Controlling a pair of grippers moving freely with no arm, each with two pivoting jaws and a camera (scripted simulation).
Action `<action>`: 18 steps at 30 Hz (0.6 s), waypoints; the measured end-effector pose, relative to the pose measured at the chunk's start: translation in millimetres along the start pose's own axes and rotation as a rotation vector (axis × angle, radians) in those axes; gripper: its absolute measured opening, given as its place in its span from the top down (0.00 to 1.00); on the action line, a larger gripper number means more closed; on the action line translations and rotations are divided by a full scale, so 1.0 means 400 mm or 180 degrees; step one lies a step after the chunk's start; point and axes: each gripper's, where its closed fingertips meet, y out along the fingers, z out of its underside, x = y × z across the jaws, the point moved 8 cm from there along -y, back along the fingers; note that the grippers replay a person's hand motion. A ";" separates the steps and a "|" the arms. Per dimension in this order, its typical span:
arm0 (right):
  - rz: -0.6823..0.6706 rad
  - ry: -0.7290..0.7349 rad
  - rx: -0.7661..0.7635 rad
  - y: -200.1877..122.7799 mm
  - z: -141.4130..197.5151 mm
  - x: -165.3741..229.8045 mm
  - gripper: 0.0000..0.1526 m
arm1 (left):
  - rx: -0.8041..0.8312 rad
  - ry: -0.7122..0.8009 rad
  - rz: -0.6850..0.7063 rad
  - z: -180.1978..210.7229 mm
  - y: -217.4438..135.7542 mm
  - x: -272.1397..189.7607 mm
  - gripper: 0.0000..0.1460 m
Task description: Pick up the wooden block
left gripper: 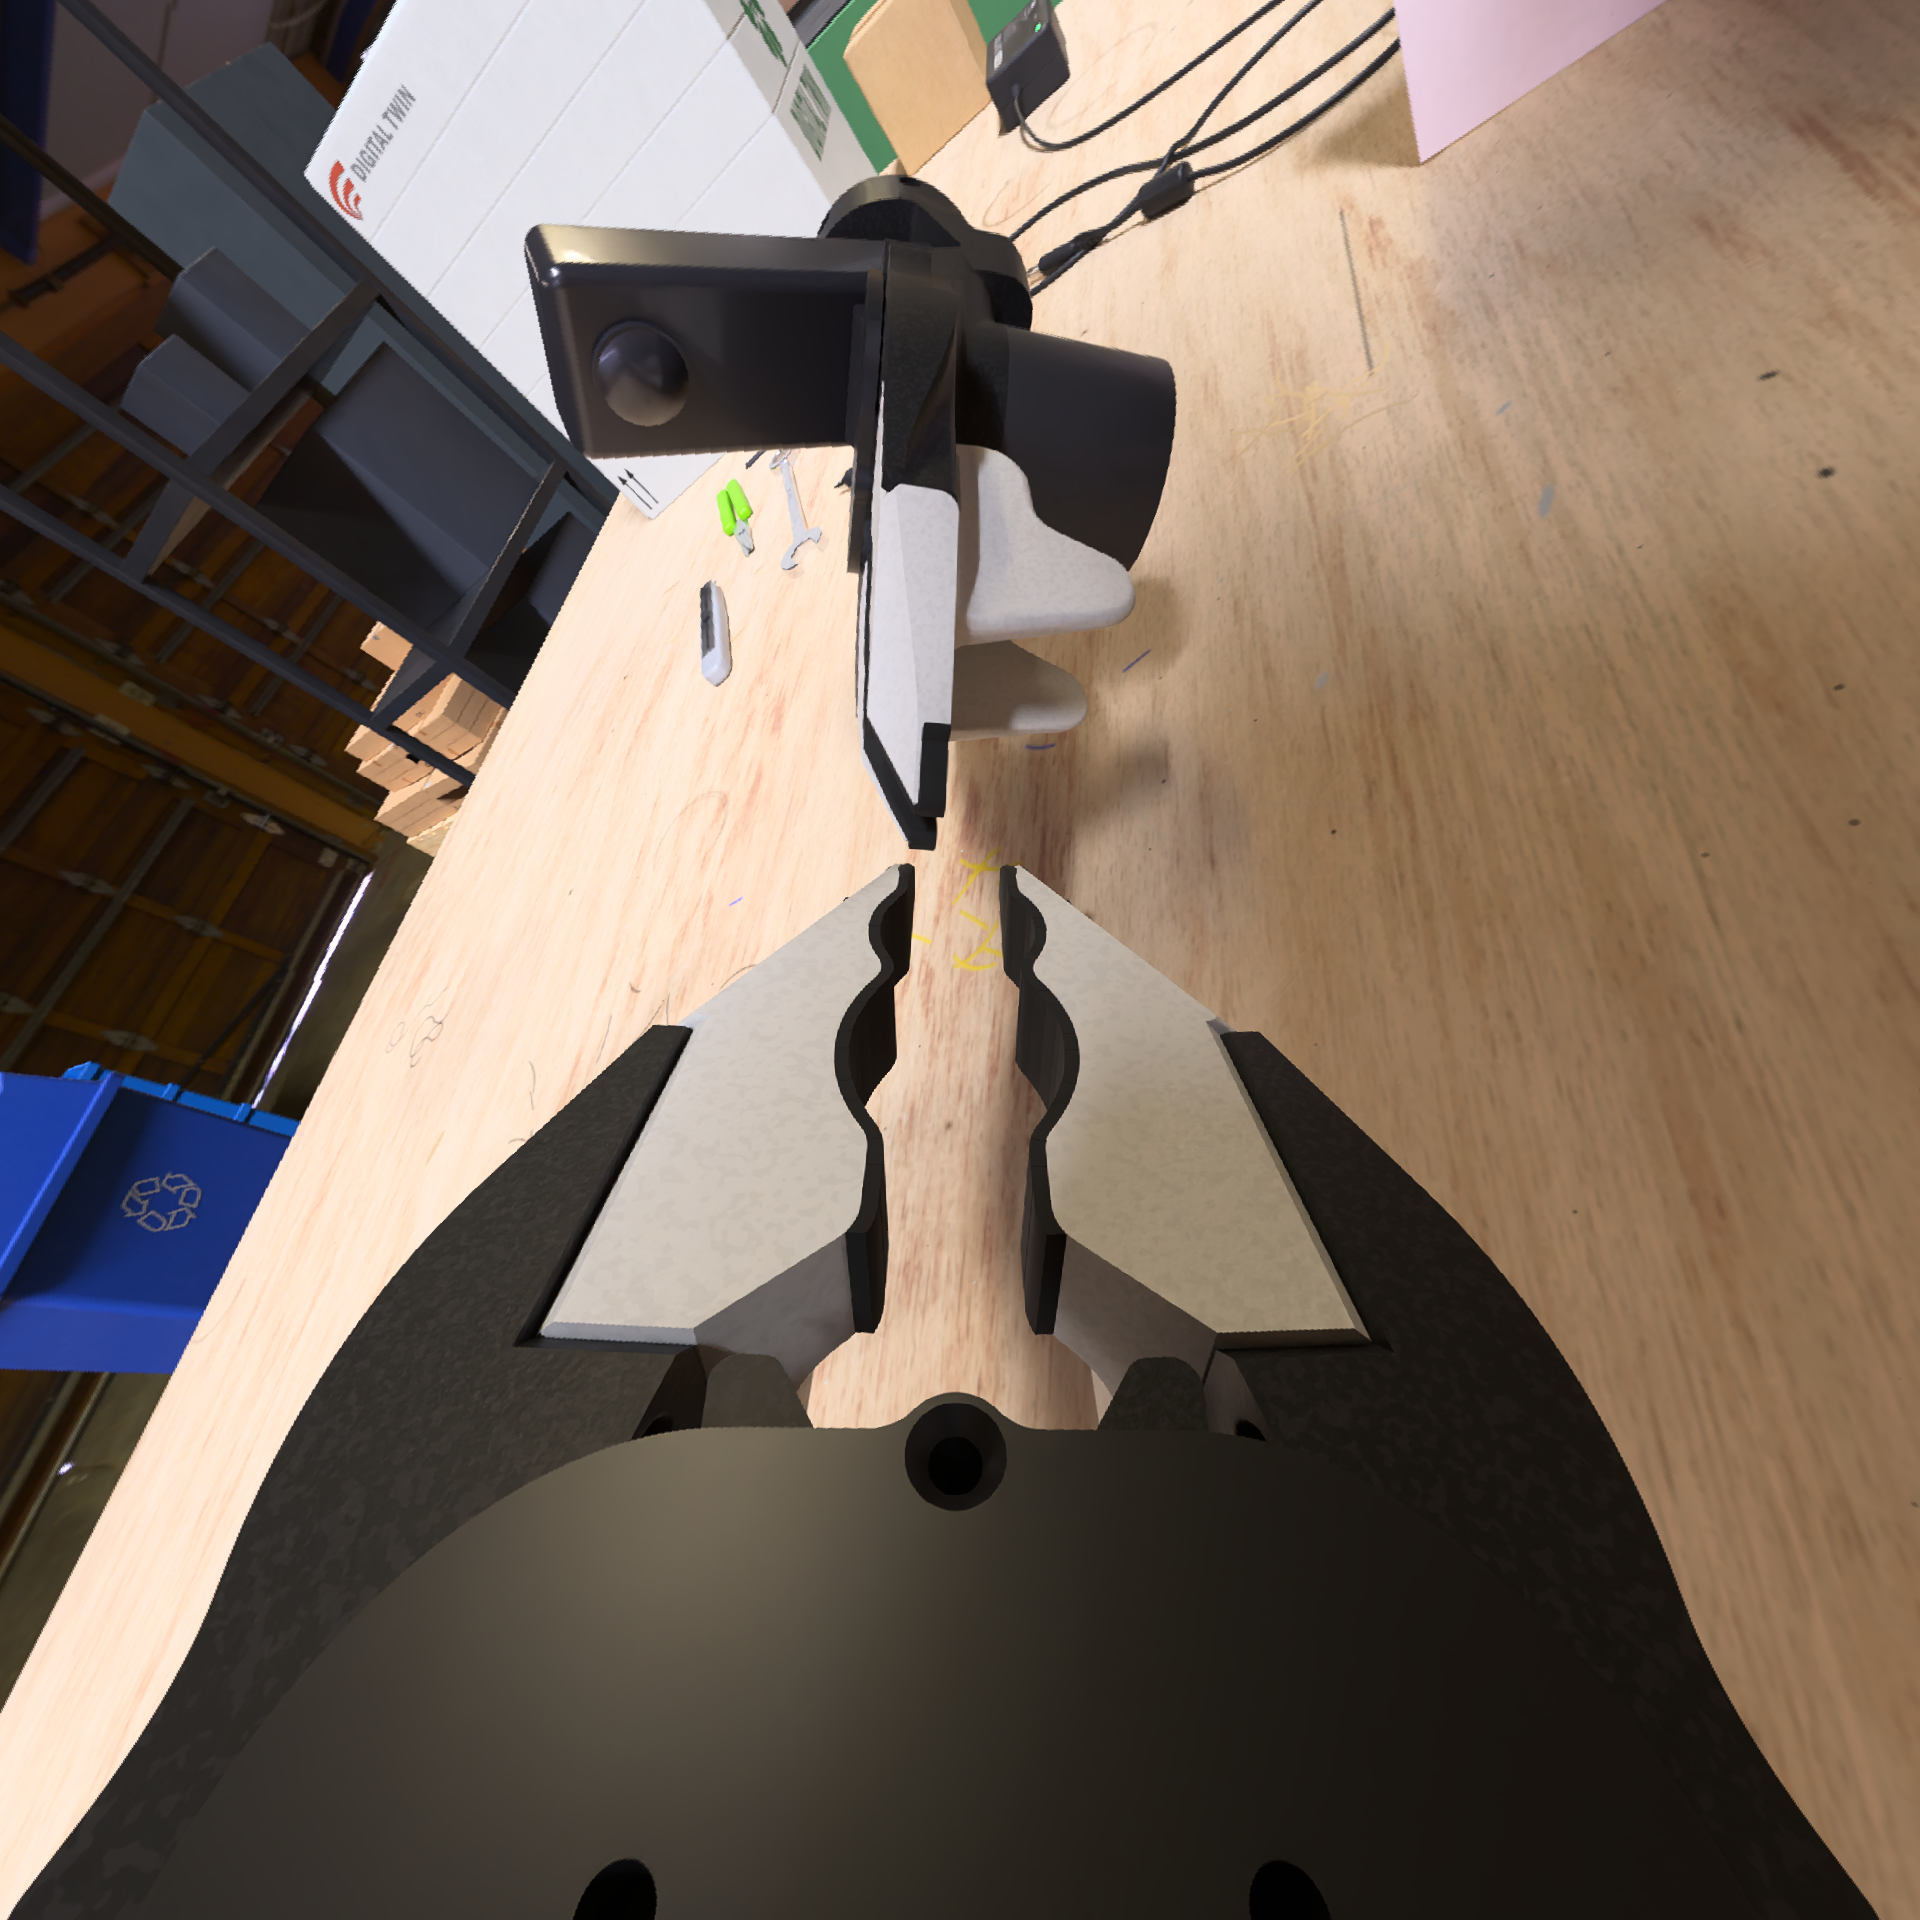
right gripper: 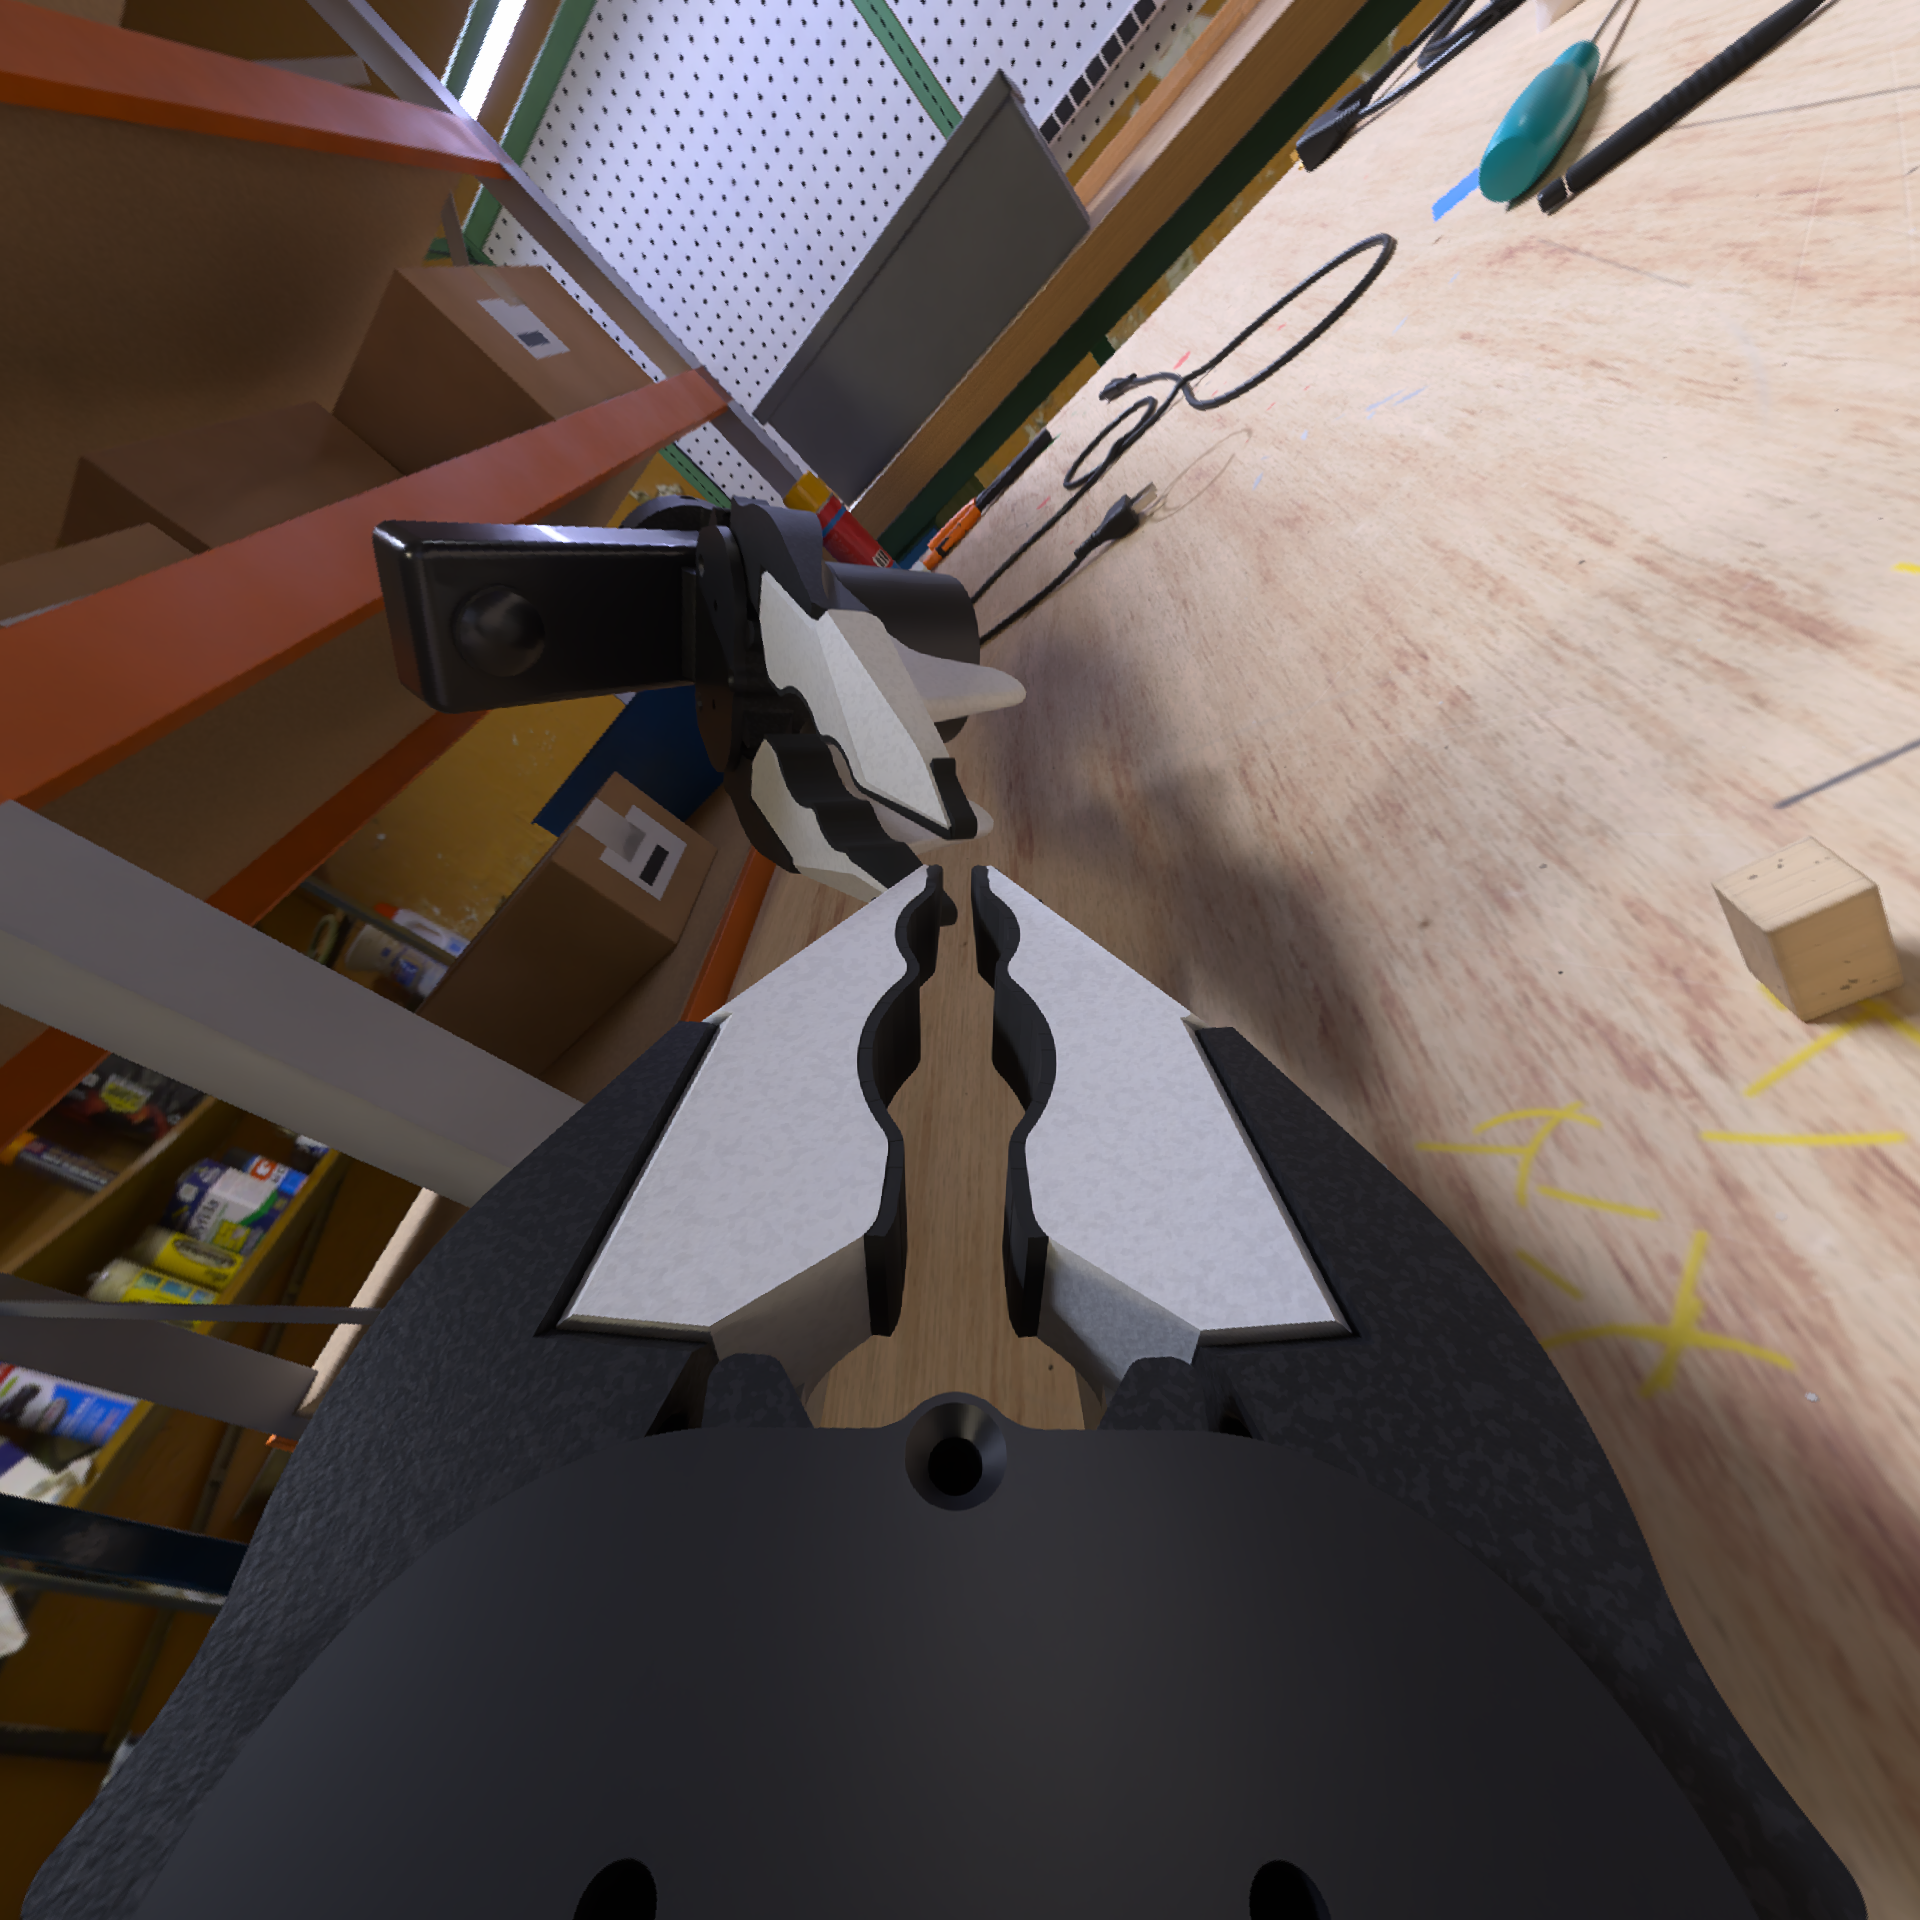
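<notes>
The wooden block (right gripper: 1808,925) is a small pale cube resting on the plywood table (right gripper: 1455,727), at the right of the right wrist view, beside yellow scribbles. My right gripper (right gripper: 956,878) is well to the left of it, with its jaws nearly together and nothing between them. My left gripper (left gripper: 958,878) also has only a narrow gap and holds nothing. The two grippers face each other tip to tip: the right one (left gripper: 914,644) shows ahead in the left wrist view, the left one (right gripper: 862,748) in the right wrist view. The block does not show in the left wrist view.
A utility knife (left gripper: 715,634), green pliers (left gripper: 736,514) and a wrench (left gripper: 795,514) lie near the table's left edge, behind them a white box (left gripper: 582,208). A blue bin (left gripper: 125,1195) stands off the table. Black cables (right gripper: 1247,353) and a teal object (right gripper: 1538,120) lie farther off; shelving (right gripper: 312,468) borders the table.
</notes>
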 end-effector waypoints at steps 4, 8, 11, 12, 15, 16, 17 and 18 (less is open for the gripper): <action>0.0087 0.0072 -0.0073 -0.005 -0.010 0.002 1.00 | 0.0031 -0.0026 -0.0039 0.000 0.001 0.004 0.89; 0.0351 0.0427 -0.0582 -0.012 -0.030 0.002 1.00 | 0.0204 -0.0447 -0.0330 0.008 -0.001 0.035 0.89; 0.0609 0.0552 -0.0849 -0.014 -0.038 0.007 1.00 | 0.0173 -0.0588 -0.0406 0.008 -0.007 0.048 0.95; 0.0692 0.0526 -0.0832 -0.013 -0.037 0.007 1.00 | 0.0135 -0.0544 -0.0452 0.007 -0.010 0.049 1.00; 0.0783 0.0578 -0.0693 -0.012 -0.027 -0.016 0.96 | 0.0182 -0.0471 -0.0484 0.015 -0.015 0.050 1.00; 0.0945 0.0542 -0.0590 -0.020 -0.024 -0.030 0.95 | 0.0264 -0.0504 -0.0470 0.026 -0.016 0.052 1.00; 0.1184 0.0422 -0.0448 -0.030 -0.020 -0.041 0.95 | 0.0366 -0.0552 -0.0486 0.039 -0.019 0.054 1.00; 0.1421 0.0250 -0.0294 -0.038 -0.017 -0.047 0.95 | 0.0474 -0.0626 -0.0517 0.055 -0.022 0.057 1.00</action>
